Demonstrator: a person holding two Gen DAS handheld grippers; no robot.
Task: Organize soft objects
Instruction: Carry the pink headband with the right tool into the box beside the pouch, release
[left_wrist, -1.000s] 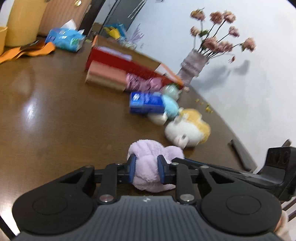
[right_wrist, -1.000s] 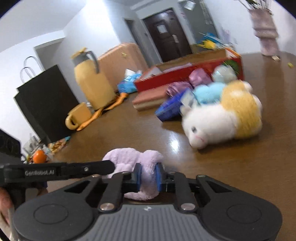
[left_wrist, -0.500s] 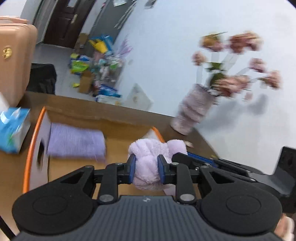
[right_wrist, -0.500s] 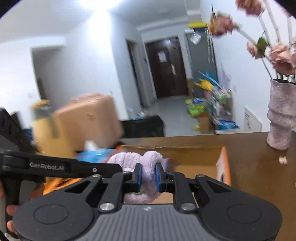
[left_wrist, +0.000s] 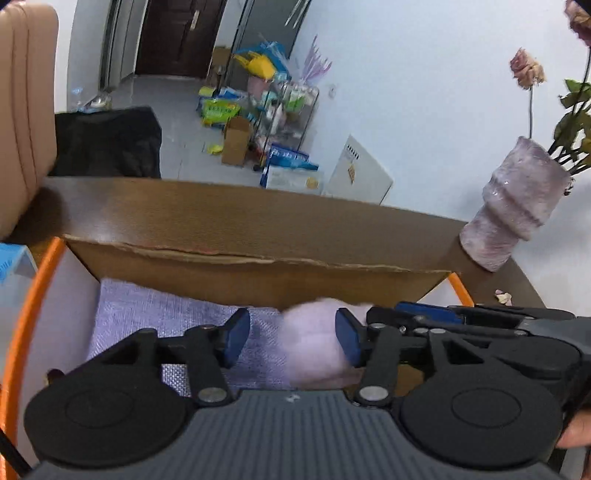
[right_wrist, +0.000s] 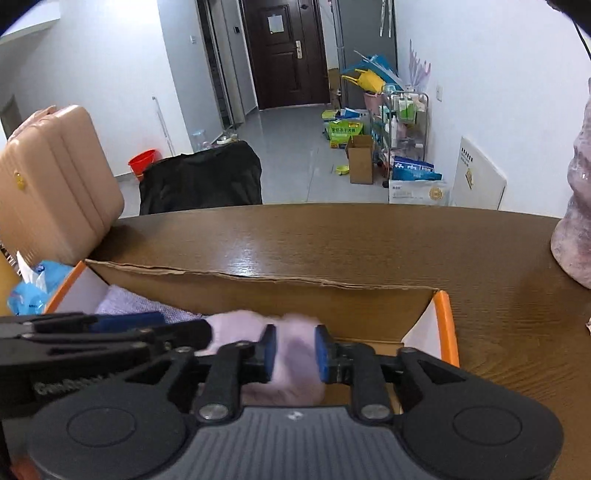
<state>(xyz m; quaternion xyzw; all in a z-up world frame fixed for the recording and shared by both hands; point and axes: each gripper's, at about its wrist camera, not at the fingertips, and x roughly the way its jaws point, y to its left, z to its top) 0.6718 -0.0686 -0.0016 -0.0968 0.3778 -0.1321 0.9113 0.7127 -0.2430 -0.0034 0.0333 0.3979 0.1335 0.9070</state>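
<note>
Over the cardboard box (left_wrist: 258, 273), both grippers hang side by side. Left gripper (left_wrist: 291, 339) has spread its jaws since half a second ago, when they pinched the lilac plush (left_wrist: 314, 347); now only the right-hand pad touches it, and the left pad is apart. Right gripper (right_wrist: 293, 349) has also widened, and its blue pads sit at the plush's (right_wrist: 291, 354) sides; firm grip or not, cannot tell. Plush is blurred, low inside the box beside the folded purple cloth (left_wrist: 147, 314). Box sits on the brown table (right_wrist: 369, 240), orange-edged flaps (right_wrist: 448, 328) up. Writing: raised lettering on the left gripper's body in the right view, too blurred to read.
</note>
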